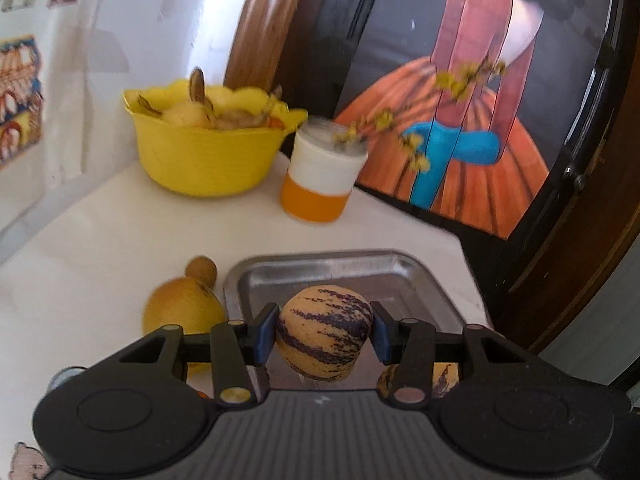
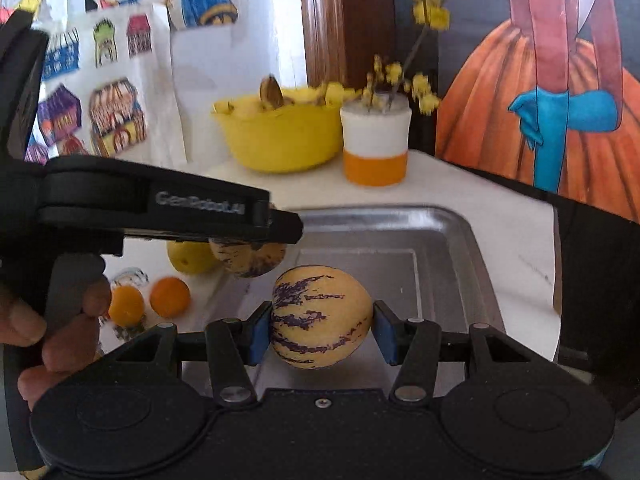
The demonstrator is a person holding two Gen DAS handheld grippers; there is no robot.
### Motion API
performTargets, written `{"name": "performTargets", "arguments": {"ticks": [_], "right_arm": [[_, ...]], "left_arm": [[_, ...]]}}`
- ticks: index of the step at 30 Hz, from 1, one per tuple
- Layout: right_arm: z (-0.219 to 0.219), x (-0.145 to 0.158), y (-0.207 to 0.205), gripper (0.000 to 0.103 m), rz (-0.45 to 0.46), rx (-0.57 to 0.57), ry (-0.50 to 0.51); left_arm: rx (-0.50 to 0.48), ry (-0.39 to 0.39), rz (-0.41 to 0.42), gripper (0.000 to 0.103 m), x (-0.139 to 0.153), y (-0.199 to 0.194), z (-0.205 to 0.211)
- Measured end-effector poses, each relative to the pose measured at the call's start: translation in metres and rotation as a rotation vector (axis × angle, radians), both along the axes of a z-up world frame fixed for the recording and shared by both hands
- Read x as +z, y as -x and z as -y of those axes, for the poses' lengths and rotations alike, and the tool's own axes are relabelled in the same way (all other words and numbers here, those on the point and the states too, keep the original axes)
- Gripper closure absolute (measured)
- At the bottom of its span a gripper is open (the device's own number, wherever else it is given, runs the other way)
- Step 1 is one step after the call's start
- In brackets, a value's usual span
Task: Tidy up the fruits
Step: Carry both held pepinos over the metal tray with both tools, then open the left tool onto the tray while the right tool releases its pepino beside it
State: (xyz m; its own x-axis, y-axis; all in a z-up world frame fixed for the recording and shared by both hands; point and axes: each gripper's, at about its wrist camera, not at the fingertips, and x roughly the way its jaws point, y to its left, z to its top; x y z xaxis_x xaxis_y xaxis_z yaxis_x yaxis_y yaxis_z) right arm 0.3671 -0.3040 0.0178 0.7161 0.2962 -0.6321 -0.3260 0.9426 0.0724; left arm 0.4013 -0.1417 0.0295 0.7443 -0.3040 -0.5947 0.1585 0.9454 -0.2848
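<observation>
My left gripper [image 1: 324,334] is shut on a cream melon with purple stripes [image 1: 323,332] and holds it above the near end of the metal tray [image 1: 420,276]. My right gripper [image 2: 320,330] is shut on a second striped melon [image 2: 321,316], also above the tray [image 2: 452,248]. In the right wrist view the left gripper [image 2: 276,236] comes in from the left with its melon [image 2: 248,260] over the tray's left edge. The right gripper's melon shows in the left wrist view [image 1: 442,380], low on the right, mostly hidden.
A yellow fruit [image 1: 182,310] and a small brown ball [image 1: 201,270] lie left of the tray. Two oranges [image 2: 170,297] lie on the table. A yellow bowl [image 1: 204,160] of fruit and an orange-and-white vase [image 1: 322,176] stand at the back. A painting leans at the right.
</observation>
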Motion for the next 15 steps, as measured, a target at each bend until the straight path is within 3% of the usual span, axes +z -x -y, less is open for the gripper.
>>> {"name": "performTargets", "arguments": {"ticks": [4,15], "right_arm": [[0.003,-0.009,-0.001,0.049,-0.045,0.005,-0.015],[0.003,-0.013,0.01,0.048,-0.024,-0.003,-0.013]], "left_arm": [[-0.011,0.023,-0.05,0.052,-0.004,-0.01,0.004],[0.021,-0.07,-0.188,0.052,-0.016,-0.026,0.013]]}}
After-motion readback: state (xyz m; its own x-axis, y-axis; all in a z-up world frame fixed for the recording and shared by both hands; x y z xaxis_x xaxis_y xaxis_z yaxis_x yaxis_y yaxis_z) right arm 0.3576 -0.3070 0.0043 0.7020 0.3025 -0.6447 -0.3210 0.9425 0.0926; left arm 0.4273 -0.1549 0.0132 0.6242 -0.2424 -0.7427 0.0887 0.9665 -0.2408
